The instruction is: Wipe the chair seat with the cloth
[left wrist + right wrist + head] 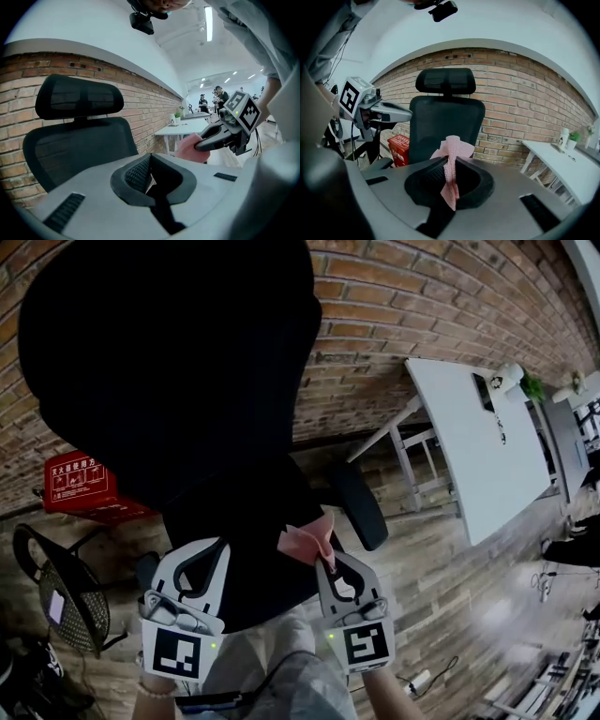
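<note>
One cloth (451,165) in right hand-held gripper (325,562)

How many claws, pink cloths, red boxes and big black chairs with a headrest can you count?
claws: 2 (left claw, right claw)
pink cloth: 1
red box: 1
big black chair: 1
Total: 5

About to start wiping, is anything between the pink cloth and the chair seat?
Nothing visible: the cloth in the right hand-held gripper hangs over the black chair seat, the left hand-held gripper off to the side.
</note>
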Motion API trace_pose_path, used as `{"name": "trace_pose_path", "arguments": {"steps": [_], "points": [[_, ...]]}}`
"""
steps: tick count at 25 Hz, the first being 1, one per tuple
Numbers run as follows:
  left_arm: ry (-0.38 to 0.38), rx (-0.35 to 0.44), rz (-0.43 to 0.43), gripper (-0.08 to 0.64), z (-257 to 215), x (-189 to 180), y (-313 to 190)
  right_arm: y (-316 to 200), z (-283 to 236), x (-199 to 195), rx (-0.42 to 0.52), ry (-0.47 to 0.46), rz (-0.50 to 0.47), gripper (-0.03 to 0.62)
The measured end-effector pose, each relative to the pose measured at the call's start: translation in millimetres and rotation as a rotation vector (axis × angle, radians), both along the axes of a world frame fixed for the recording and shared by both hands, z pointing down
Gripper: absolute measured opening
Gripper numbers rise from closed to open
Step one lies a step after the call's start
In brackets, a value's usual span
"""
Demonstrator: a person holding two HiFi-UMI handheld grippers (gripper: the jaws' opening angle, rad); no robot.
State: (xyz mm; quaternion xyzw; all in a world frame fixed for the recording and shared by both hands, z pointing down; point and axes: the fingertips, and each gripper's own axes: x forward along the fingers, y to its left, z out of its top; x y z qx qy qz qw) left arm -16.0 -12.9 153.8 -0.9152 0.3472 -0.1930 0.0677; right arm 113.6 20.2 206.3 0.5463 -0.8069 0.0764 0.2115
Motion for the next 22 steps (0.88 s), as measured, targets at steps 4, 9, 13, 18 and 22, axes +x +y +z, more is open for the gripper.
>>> {"name": "trace_pose_path", "arguments": {"steps": [4,9,13,18,22], "points": [[-0.006,-0.026,-0.038,0.018,37,7,-20,-31,40,5,-0.032,-0.027,-0.026,0.055],[-0.006,-0.048,-0.094,0.018,80,2,-43,-64,95,5,-0.079,-0.028,-0.037,0.055],[-0.009,-0.068,-0.119,0.018,112,-3,-56,-87,138,4,-0.116,-0.049,-0.032,0.055],[-0.039,-0.084,-0.139,0.018,150,-6,-71,-115,191,1,-0.155,-0.049,-0.04,0.055],[-0.037,-0.093,-0.177,0.018,177,-8,-80,-137,233,5,-0.173,-0.039,-0.027,0.055]]}}
